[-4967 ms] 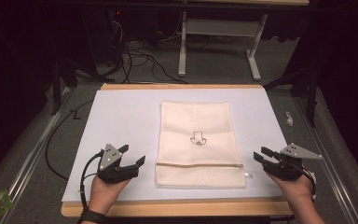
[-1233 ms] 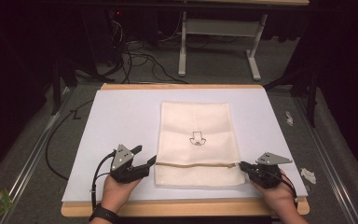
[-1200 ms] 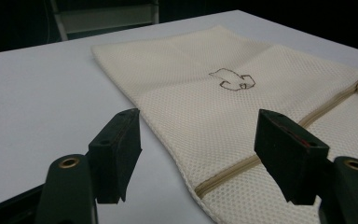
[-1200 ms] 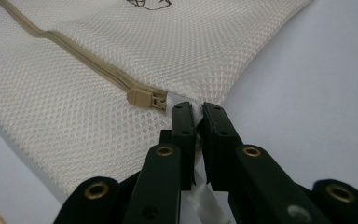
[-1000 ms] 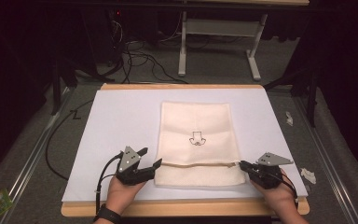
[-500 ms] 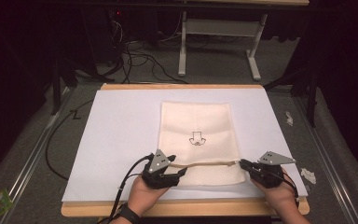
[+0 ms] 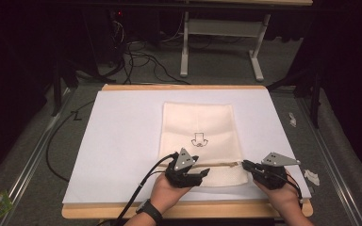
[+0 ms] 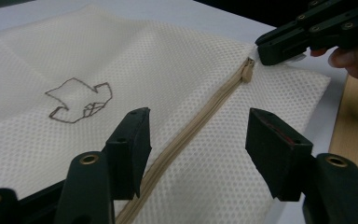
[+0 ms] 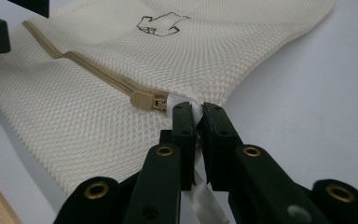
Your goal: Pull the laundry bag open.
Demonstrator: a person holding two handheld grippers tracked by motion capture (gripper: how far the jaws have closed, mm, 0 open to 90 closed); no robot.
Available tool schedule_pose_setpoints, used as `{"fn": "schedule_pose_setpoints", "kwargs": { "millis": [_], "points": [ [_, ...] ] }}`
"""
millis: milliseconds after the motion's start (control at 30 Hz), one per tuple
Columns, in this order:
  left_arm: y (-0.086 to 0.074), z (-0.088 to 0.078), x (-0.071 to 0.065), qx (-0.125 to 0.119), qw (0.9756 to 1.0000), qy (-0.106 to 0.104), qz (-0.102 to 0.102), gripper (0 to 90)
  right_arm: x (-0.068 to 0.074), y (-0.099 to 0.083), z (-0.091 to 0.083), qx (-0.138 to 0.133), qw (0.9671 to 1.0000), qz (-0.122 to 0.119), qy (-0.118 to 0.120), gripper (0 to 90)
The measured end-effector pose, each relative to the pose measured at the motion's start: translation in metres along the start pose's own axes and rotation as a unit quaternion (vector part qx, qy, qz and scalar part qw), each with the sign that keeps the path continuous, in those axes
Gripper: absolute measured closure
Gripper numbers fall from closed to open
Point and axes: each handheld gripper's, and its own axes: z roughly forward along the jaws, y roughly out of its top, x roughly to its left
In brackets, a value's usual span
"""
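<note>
Cream mesh zippered laundry bag (image 7: 199,136): soft, light, limp; right tool (image 9: 198,109) clamped on its zipper-end tab, left tool (image 8: 196,135) apart astride the zipper.

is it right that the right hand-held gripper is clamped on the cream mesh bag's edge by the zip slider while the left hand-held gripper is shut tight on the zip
Not quite. The right hand-held gripper is clamped on the edge of the cream mesh bag beside the beige zip slider, but the left hand-held gripper is open: the left gripper view shows its jaws standing apart on either side of the beige zip, not pressing it.

Mesh bag (image 7: 199,136) on sheet (image 7: 122,141), mid-table.
</note>
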Motion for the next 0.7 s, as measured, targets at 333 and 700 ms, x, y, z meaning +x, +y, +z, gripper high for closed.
{"fn": "schedule_pose_setpoints", "kwargs": {
  "millis": [333,700],
  "points": [
    [0.011,0.032,-0.016,0.015,0.9996,-0.019,0.012,46.4,-0.001,0.001,-0.001,-0.008,1.0000,-0.004,-0.001,85.6],
    [0.021,0.060,-0.031,0.034,0.9988,-0.030,0.016,52.8,0.000,0.002,-0.001,-0.010,1.0000,0.000,0.000,85.6]
  ]
}}
